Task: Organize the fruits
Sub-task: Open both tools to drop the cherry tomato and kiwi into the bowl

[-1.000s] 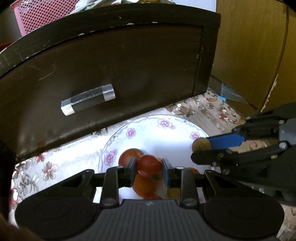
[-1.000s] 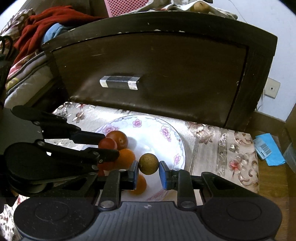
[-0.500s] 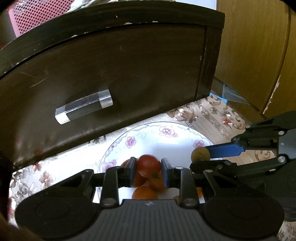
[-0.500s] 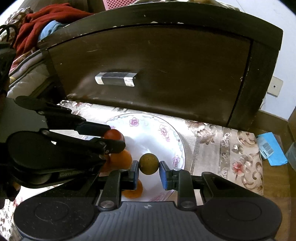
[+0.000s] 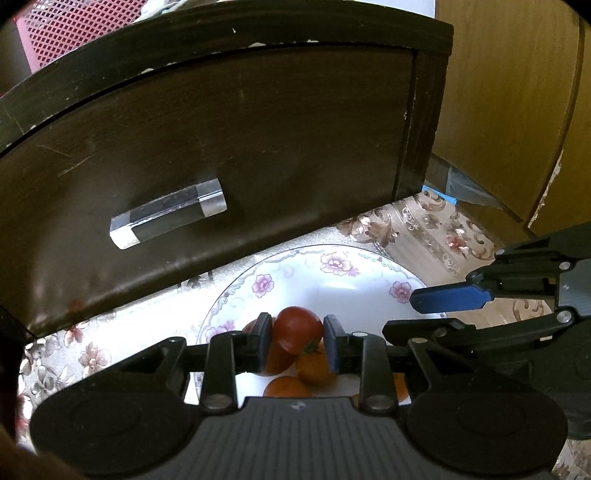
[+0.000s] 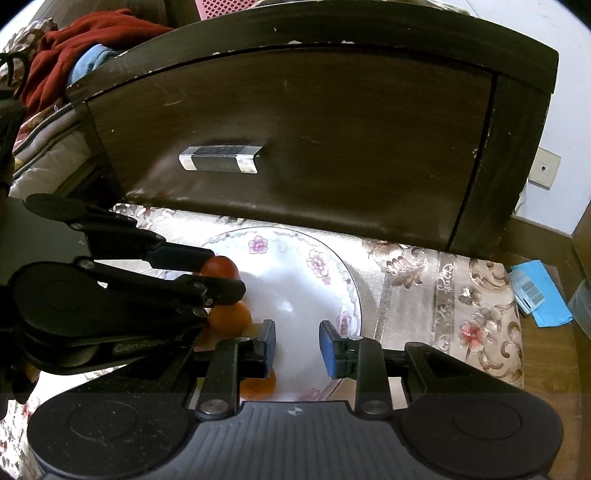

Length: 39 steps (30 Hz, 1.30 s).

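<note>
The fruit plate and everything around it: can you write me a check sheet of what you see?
Surface: floral patterned cloth under the plate.
Job's things: white flowered plate holds orange fruits; a red tomato is between the left gripper's fingers, above the plate.
Clutter: blue packet at the right, off the cloth.
Grippers: left gripper shut on the tomato; right gripper open, nothing between its fingers, over the plate.
Cables: nothing seen.
Surroundings: dark wooden drawer front with a clear handle behind the plate; red clothes and a pink basket beyond; wall socket on the right.
</note>
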Each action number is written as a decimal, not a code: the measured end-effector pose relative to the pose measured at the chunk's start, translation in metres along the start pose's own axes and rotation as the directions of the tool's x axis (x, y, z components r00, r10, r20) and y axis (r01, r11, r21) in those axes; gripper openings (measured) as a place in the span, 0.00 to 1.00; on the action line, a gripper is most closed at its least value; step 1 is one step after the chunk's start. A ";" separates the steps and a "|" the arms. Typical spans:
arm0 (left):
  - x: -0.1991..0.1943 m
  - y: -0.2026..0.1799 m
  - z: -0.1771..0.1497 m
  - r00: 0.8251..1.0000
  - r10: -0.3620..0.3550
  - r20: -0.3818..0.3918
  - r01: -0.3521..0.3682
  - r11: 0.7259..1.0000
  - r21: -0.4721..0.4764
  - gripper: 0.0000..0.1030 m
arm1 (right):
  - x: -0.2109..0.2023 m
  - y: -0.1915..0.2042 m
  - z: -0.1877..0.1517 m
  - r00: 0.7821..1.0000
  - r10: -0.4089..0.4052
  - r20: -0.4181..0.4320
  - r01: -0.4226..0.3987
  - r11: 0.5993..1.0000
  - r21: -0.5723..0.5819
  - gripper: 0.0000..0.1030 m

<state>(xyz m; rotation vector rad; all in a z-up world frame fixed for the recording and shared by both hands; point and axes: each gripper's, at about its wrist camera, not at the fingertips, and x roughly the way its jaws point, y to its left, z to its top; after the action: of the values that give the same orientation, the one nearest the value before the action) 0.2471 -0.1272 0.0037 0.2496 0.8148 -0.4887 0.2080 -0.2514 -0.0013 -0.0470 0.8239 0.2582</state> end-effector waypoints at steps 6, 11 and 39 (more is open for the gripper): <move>-0.001 0.000 0.002 1.000 0.004 -0.005 -0.004 1.000 -0.003 0.41 | -0.002 0.000 0.000 1.000 -0.003 0.002 0.003 1.000 0.003 0.23; -0.004 0.001 0.002 1.000 0.009 0.001 -0.009 1.000 -0.009 0.43 | -0.004 -0.003 0.000 1.000 -0.004 0.008 0.004 1.000 0.009 0.26; -0.053 0.007 -0.045 0.999 0.045 0.008 -0.044 0.988 -0.151 0.61 | -0.042 0.017 -0.017 0.999 -0.018 0.034 0.016 0.999 0.033 0.34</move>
<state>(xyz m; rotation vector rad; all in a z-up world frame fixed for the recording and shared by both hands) 0.1911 -0.0860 0.0132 0.1244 0.8290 -0.3840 0.1640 -0.2461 0.0188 -0.0188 0.7932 0.2289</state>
